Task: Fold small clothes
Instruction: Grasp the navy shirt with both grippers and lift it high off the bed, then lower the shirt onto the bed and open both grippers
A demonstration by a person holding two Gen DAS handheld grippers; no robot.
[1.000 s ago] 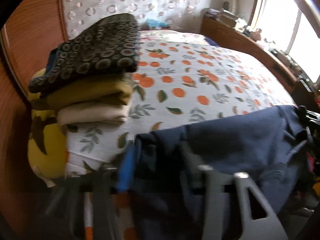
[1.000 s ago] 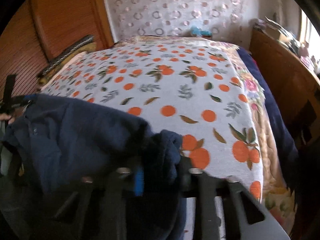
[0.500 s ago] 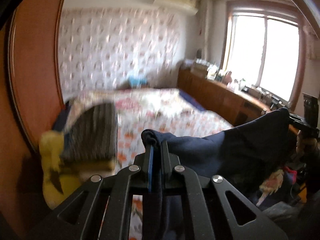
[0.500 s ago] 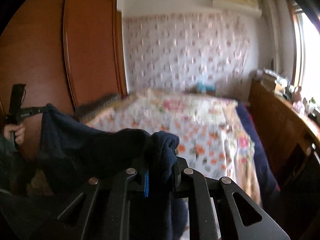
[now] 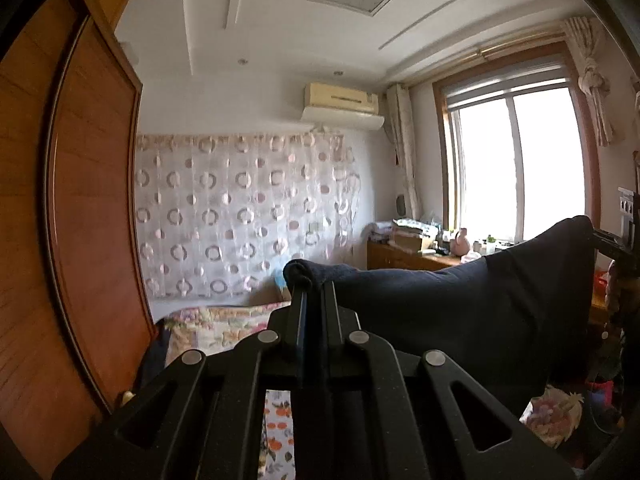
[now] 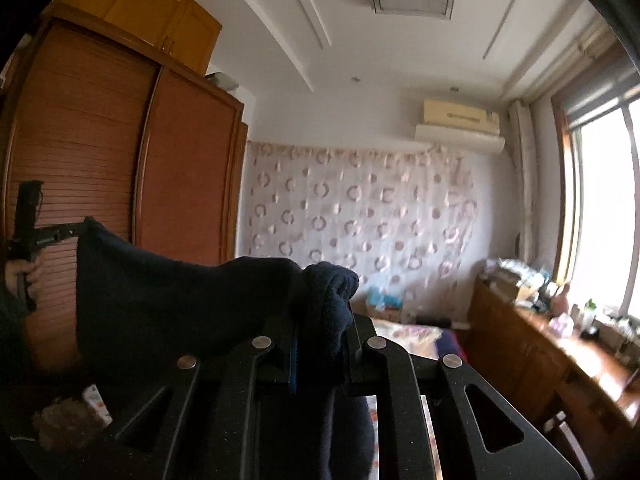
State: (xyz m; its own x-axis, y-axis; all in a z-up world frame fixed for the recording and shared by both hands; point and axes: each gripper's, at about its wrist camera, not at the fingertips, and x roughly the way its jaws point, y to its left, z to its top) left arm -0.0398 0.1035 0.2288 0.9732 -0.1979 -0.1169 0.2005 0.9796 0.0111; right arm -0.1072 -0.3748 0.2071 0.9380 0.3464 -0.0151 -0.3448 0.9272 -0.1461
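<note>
Between my 2 grippers a navy garment (image 5: 460,320) hangs stretched in the air, raised above the bed. My left gripper (image 5: 313,292) has its 2 fingers pressed nearly together on one bunched corner of the cloth, which pokes out as a small roll just past the fingertips. My right gripper (image 6: 320,320) is likewise pinched narrow on the other corner, where a thick wad of fabric bulges up between and over the fingers.

From the left wrist view, the cloth runs off to the right as a broad dark sheet, its top edge rising to where the right gripper (image 5: 616,240) holds it near the frame edge. From the right wrist view, it spreads left to a peak held by the left gripper (image 6: 60,234), with my left hand (image 6: 22,276) wrapped round the handle below.

Beneath the garment, a strip of the bed (image 5: 276,432) shows its orange-print cover. Further off, a wooden wardrobe (image 6: 120,168) stands on the left, and a low wooden cabinet (image 6: 532,344) with clutter on top runs under the window (image 5: 520,168) on the right. On the far wall hangs a sheer curtain with ring patterns (image 5: 240,216), with an air conditioner (image 5: 340,106) mounted above it.
</note>
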